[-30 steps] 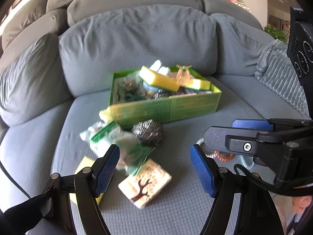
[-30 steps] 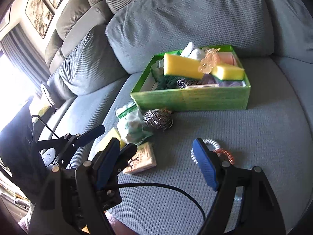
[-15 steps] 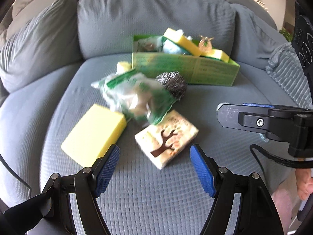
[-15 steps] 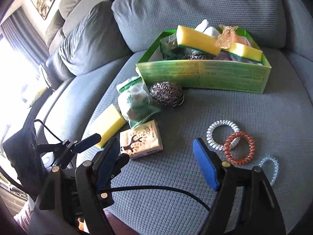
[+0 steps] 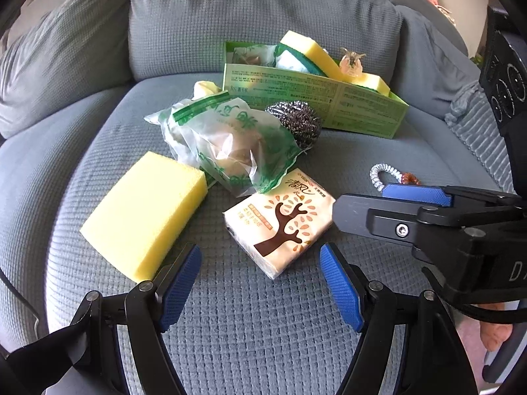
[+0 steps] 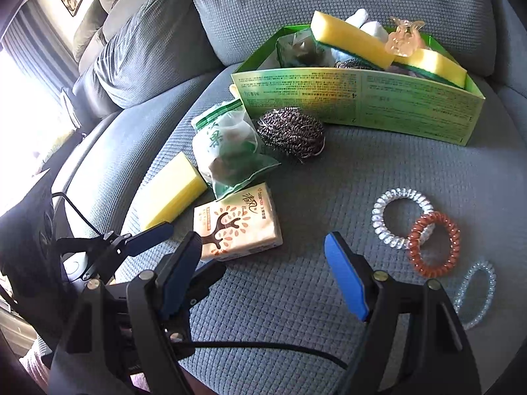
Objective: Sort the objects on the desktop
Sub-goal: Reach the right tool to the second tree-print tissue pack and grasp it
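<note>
Both tongs wide and empty. Left tongs (image 5: pixel 260 279) low over the front of the sofa seat (image 5: pixel 263 345), lined up on the tissue pack (image 5: pixel 280 223), just short of it. Right tongs (image 6: pixel 263 276) beside, over bare cushion, between the pack (image 6: pixel 238 227) and the hair ties.

Likely next pick: the tissue pack, near the front edge of the seat, lying flat, one corner tucked under the bag (image 5: pixel 227 144). Probably light and soft, with a slick film wrap; should give under a squeeze without harm. Best taken across the short sides, mid-length, with the pads low so the film does not slide out. Soft cushion beneath, so some sink expected on pressing down.

Sponge (image 5: pixel 145 214) left of the pack: very light, springy, easy anywhere across its width. Bag: crinkly, loose, apt to slip; better pinched at the sealed top. Scourer (image 5: pixel 294 123) against the box (image 5: pixel 316 98) wall: light, grippy, compressible. Box toward the back of the seat, already well filled.

Left view alone: the sponge's broad top face and the right tongs crossing in from the right, hiding most of the ties. Right view alone: all three ties laid out near the seat's right edge, a clear tie (image 6: pixel 400 217) and a brown tie (image 6: pixel 433 243) overlapping, a bluish tie (image 6: pixel 476 296) just apart; also the left tongs low at the left.
</note>
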{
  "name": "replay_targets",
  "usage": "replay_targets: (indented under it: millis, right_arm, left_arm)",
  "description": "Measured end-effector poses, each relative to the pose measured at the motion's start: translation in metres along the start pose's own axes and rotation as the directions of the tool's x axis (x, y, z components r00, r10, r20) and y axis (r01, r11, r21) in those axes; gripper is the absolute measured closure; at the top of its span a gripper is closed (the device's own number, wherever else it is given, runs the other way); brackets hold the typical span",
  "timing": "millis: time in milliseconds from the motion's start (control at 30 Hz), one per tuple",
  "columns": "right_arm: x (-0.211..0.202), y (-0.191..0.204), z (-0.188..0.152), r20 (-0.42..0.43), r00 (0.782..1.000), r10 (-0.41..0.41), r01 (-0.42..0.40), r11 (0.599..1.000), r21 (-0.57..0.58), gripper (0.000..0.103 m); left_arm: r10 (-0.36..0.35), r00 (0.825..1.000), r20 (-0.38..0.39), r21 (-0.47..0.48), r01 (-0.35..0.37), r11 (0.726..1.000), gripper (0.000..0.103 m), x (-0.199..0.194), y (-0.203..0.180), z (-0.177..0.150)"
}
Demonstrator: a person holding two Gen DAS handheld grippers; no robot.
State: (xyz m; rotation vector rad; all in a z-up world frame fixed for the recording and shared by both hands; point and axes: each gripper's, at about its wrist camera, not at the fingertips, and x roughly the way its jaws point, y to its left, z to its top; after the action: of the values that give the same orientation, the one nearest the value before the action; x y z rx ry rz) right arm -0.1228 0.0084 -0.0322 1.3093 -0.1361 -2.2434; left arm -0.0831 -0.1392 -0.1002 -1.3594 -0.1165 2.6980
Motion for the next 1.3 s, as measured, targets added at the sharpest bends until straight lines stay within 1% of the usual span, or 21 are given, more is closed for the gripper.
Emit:
replay_targets:
  millis: [300, 533, 967, 1067, 1133, 1200, 1233, 1267, 1300]
  right_arm:
    - [0.011, 0.001, 0.002, -0.008, 1.0, 0.008, -0.008, 1.0, 0.005, 0.026]
    - [0.023, 0.0, 0.002, -0.022, 1.0, 0.018, -0.017, 1.0, 0.021, 0.025]
    - [0.033, -0.001, 0.002, -0.04, 0.998, 0.045, -0.044, 0.999, 0.026, 0.026]
    - [0.035, 0.0, 0.002, -0.046, 0.998, 0.048, -0.047, 0.999, 0.026, 0.032]
    - [0.036, -0.001, 0.002, -0.048, 0.998, 0.049, -0.047, 0.998, 0.031, 0.035]
    - [0.036, -0.002, 0.001, -0.048, 0.998, 0.049, -0.047, 0.998, 0.034, 0.036]
    - [0.036, -0.001, 0.001, -0.047, 0.998, 0.049, -0.047, 0.998, 0.035, 0.038]
    - [0.036, -0.001, 0.001, -0.049, 0.997, 0.052, -0.051, 0.998, 0.036, 0.045]
    - [0.038, -0.001, 0.001, -0.056, 0.997, 0.06, -0.058, 0.998, 0.039, 0.048]
  left_arm:
    - [-0.005, 1.0, -0.002, 0.003, 0.005, 1.0, 0.028, 0.009, 0.001, 0.002]
    - [-0.015, 1.0, -0.02, -0.003, 0.015, 1.0, 0.028, 0.02, 0.001, 0.003]
    - [-0.032, 0.999, -0.018, -0.025, 0.032, 0.999, 0.028, 0.022, 0.003, 0.004]
    - [-0.03, 0.999, -0.015, -0.025, 0.03, 0.999, 0.028, 0.024, 0.003, 0.004]
    - [-0.03, 0.999, -0.012, -0.022, 0.03, 0.999, 0.028, 0.024, 0.003, 0.005]
    - [-0.03, 1.0, -0.011, -0.025, 0.029, 0.999, 0.028, 0.024, 0.005, 0.004]
    - [-0.031, 0.999, -0.01, -0.028, 0.031, 0.999, 0.028, 0.025, 0.005, 0.005]
    - [-0.033, 0.999, -0.01, -0.027, 0.033, 0.999, 0.035, 0.025, 0.005, 0.005]
    - [-0.036, 0.999, -0.007, -0.026, 0.036, 0.999, 0.04, 0.025, 0.004, 0.006]
